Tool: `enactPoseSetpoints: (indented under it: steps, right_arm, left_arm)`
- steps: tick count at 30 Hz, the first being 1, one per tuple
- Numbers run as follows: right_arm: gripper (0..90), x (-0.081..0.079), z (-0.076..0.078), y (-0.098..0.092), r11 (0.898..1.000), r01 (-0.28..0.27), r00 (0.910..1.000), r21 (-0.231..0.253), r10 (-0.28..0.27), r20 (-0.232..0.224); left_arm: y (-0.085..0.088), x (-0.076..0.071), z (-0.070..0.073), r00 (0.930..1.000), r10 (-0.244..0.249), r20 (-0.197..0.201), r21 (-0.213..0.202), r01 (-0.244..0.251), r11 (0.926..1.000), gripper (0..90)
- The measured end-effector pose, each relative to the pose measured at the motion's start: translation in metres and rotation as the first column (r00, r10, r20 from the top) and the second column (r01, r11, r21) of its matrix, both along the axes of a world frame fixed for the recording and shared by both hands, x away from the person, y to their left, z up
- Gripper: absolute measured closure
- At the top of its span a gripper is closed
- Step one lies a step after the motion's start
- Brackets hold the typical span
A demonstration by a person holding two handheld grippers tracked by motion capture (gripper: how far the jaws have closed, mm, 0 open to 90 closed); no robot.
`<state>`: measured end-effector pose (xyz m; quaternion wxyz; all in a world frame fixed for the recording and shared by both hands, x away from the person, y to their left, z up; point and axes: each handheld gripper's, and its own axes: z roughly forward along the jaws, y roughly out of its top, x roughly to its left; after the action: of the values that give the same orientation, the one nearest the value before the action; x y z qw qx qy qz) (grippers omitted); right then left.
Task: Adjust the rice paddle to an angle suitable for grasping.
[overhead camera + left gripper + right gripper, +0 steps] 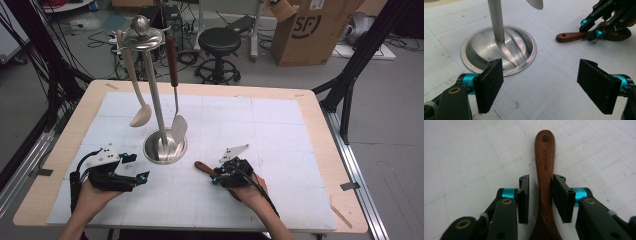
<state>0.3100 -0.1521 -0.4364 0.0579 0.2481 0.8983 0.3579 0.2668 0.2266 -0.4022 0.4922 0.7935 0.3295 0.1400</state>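
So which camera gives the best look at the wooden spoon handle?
The right gripper view: the wooden spoon handle lies lengthwise between the right gripper jaws, hanging hole and lettering legible. The left gripper view shows its end from the side; the high view shows a short brown tip.

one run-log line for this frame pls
right gripper: jaws around wooden handle lying on mat, left pad gap | left gripper: open, empty, facing stand base | stand: spoon, spatula hanging

A black stool [219,42] and a cardboard box [312,27] stand on the floor behind the table [320,125].
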Motion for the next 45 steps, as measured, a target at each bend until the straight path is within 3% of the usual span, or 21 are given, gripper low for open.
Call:
enactPoseSetpoints:
  steps: [8,16,21,34,45]
  right_arm:
    - [73.8,-0.002,0.001,0.002,0.999,-0.015,0.9993,-0.037,0.016,0.034]
    - [76.8,-0.001,0.002,0.002,0.999,-0.035,0.9986,-0.036,0.036,0.038]
    - [77.8,-0.003,0.004,0.004,0.998,-0.066,0.9972,0.001,0.066,0.036]
    - [74.6,-0.009,0.004,0.001,0.996,-0.068,0.9976,-0.058,0.068,0.010]
    - [78.3,-0.010,0.004,0.004,0.995,-0.098,0.9940,-0.036,0.100,0.044]
  left_arm:
    - [0.000,0.000,0.000,1.0000,-0.005,-0.006,-0.001,0.005,1.0000,23.1]
    - [-0.003,0.001,-0.001,0.9996,-0.023,-0.016,0.004,0.023,0.9997,26.2]
    - [-0.004,0.002,-0.001,0.9993,-0.032,-0.021,0.001,0.032,0.9995,27.3]
    - [-0.004,0.002,-0.001,0.9992,-0.034,-0.019,0.004,0.034,0.9994,26.9]
    - [-0.006,0.002,-0.001,0.9989,-0.040,-0.022,0.005,0.040,0.9992,27.5]
